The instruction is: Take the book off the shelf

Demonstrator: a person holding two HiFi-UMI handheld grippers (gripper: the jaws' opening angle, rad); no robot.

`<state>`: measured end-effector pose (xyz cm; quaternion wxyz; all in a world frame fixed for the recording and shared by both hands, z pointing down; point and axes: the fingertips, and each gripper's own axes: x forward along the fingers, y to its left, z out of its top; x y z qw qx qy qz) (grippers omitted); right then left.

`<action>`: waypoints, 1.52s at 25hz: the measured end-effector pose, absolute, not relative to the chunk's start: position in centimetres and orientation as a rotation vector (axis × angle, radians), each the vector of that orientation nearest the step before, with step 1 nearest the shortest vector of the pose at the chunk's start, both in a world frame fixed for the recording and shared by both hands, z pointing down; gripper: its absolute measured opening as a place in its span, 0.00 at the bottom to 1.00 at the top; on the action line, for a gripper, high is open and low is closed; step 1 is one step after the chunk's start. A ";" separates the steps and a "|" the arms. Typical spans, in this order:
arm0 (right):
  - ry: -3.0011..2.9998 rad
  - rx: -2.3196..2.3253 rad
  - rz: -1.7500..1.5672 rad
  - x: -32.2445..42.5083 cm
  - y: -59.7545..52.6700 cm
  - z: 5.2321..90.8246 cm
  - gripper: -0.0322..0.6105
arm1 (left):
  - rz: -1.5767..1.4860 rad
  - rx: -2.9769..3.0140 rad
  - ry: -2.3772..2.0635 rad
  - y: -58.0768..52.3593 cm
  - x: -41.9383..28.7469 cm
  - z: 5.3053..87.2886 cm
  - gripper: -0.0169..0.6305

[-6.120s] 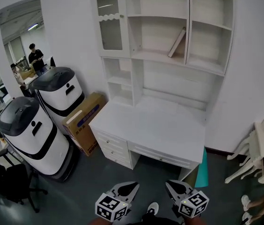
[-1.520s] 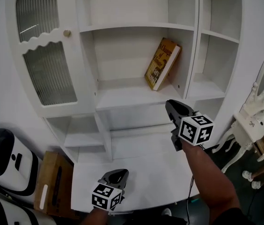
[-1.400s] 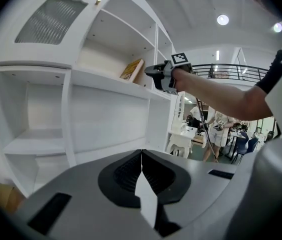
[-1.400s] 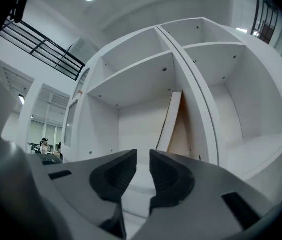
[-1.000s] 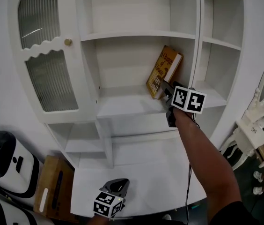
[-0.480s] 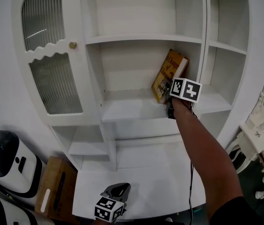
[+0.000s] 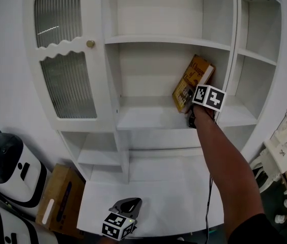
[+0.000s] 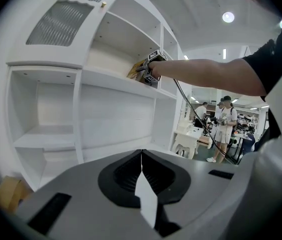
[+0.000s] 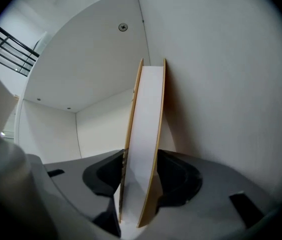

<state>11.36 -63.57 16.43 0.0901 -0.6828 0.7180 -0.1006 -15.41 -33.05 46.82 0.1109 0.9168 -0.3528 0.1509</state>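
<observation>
Two grippers: a person is holding one in each hand, facing a white shelf unit above a desk.
Book: a thin, yellow-covered book (image 7: 193,79) is standing tilted on the middle shelf (image 7: 148,120), its top leaning against the upright panel (image 7: 230,70) to its right.
Right gripper (image 9: 140,180): it is reaching level into the shelf. Its jaws have just been closing and are pressing on both covers, low on the book's front edge.
Left gripper (image 7: 129,205): it is hanging low over the desk top (image 7: 156,179), jaws closed together and carrying nothing.
Handling: the book is looking stiff and fairly light. Its smooth covers are probably going to be slippery, so squeezing across both covers near the lower front edge is looking like the surest hold.
</observation>
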 end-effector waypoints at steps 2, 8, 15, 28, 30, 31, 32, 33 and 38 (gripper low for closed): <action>2.125 -2.019 -0.316 11.4 -63.5 16.4 0.34 | 0.449 2.691 -1.030 -32.9 -15.4 47.1 0.04; 2.106 -1.957 -0.355 11.3 -62.5 16.3 0.31 | 0.446 2.697 -1.029 -32.6 -15.5 46.9 0.04; 2.136 -1.872 -0.352 10.4 -60.2 15.8 0.30 | 0.439 2.706 -1.009 -32.1 -15.5 46.8 0.04; 2.203 -1.597 -0.374 8.6 -53.3 15.1 0.30 | 0.413 2.743 -0.954 -31.4 -14.5 46.6 0.04; 2.223 -1.551 -0.369 8.4 -51.9 15.0 0.30 | 0.405 2.751 -0.955 -31.6 -14.4 46.3 0.04; 2.233 -1.525 -0.370 8.4 -51.2 15.0 0.30 | 0.401 2.755 -0.956 -31.7 -14.4 46.2 0.04; 2.244 -1.495 -0.374 8.3 -50.5 15.0 0.30 | 0.399 2.757 -0.957 -31.8 -14.3 46.1 0.04; 2.257 -1.460 -0.378 8.2 -49.8 15.0 0.30 | 0.397 2.759 -0.957 -31.8 -14.2 46.0 0.04; 2.324 -1.301 -0.388 7.1 -45.6 16.0 0.30 | 0.388 2.774 -0.945 -31.9 -13.7 45.6 0.04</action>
